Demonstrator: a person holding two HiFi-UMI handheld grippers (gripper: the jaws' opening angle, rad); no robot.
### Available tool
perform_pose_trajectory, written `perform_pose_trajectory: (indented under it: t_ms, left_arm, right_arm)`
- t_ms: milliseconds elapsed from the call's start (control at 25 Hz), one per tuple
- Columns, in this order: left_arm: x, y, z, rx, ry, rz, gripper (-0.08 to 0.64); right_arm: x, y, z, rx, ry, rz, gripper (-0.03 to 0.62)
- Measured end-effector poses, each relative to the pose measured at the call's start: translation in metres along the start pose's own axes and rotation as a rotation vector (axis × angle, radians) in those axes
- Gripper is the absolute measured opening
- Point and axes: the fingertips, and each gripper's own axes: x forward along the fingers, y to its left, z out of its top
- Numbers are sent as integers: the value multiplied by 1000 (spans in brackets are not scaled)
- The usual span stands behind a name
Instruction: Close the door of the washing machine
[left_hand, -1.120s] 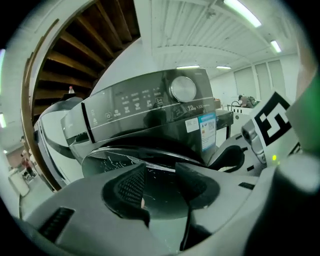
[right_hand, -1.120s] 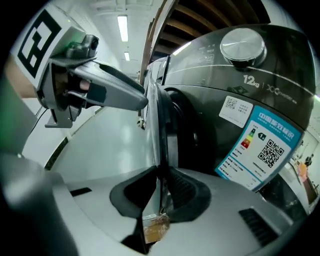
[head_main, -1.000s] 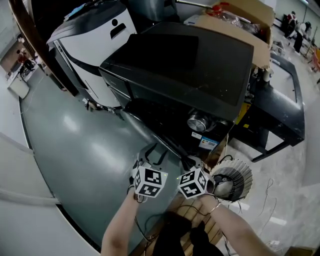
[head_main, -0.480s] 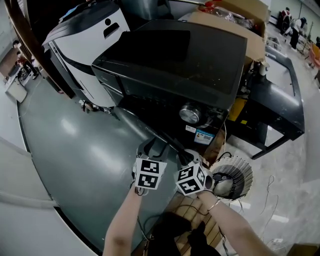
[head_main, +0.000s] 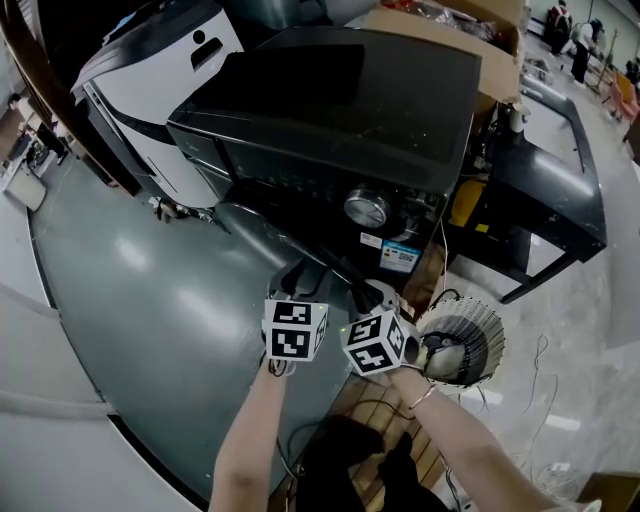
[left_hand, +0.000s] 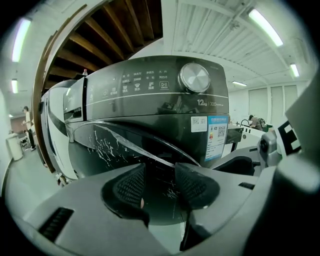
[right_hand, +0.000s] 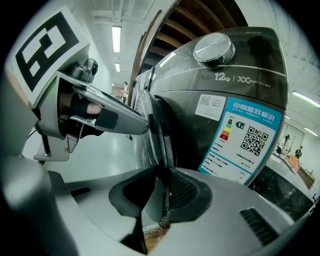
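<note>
**A:** Where is the door, and how are the 2 grippers set?

**B:** The door (right_hand: 156, 125) of the washing machine (head_main: 330, 110) is swung out toward the near side, in front of the dark front panel. Its rim is caught between the jaws of the right gripper (right_hand: 160, 192). Those jaws are opening a little, but the pads look to be pressed on the rim. The jaws of the left gripper (left_hand: 159, 182) are wide apart and closing. Nothing is held there, and the scratched window is seen just past them.

**A:** How is the door likely to feel?

**B:** It is judged to be stiff and rather heavy. It should swing in 1 smooth arc on its hinge, which cannot be made out. The window is round, bulged, hard and shiny, so it may be slippery. The rim is dark, thin and firm, so it is best held or pushed there.

**A:** And the machine?

**B:** A glossy dark shell is seen, with a round silver knob (left_hand: 194, 77) and a blue and white sticker (right_hand: 248, 137) to the right of the door.
</note>
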Motion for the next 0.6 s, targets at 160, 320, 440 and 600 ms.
perform_pose_trajectory:
  t_ms: [160, 320, 440, 600]
  left_arm:
    - [3, 0, 1, -19, -4, -9, 201]
    - [6, -3, 3, -21, -6, -16, 181]
    - [8, -4, 3, -16, -4, -20, 176]
    - [10, -3, 3, -7, 2, -28, 178]
  right_arm:
    - [1, -3, 1, -5, 6, -20, 92]
    - [3, -6, 0, -15, 4, -42, 94]
    - [4, -7, 0, -20, -6, -57, 94]
    - [6, -9, 0, -14, -2, -51, 95]
